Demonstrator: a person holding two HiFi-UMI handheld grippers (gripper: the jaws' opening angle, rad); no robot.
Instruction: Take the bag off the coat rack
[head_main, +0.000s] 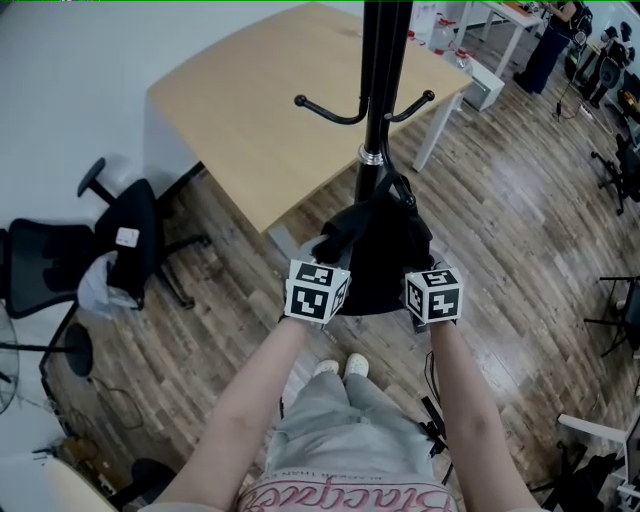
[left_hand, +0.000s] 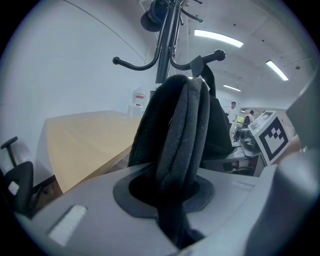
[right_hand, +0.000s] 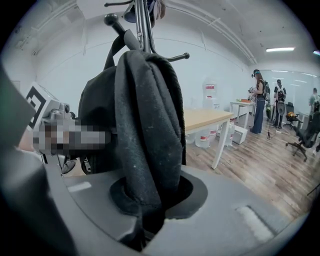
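- Head view: the bag (head_main: 390, 250) is seen hanging low against the pole of the rack (head_main: 378, 100), in front of the person and near the table (head_main: 250, 110). It is not yet off.
- The left gripper (left_hand: 172, 202) is closed on a padded black strap (left_hand: 182, 130) of the bag. The gap between the jaws is filled by the strap, which rises from it in a thick fold.
- The right gripper (right_hand: 145, 205) is clamped in the same way on a padded fold (right_hand: 147, 120) at the bag's other side.
- A grip on both sides is judged to be used so that the load is shared and the bag is kept from swinging or tipping.
- The top loop of the bag is carried on a hook (left_hand: 212, 55), which is curved upward at its tip.
- The bag is therefore expected to need raising above the hook tip before it is drawn away from the pole.
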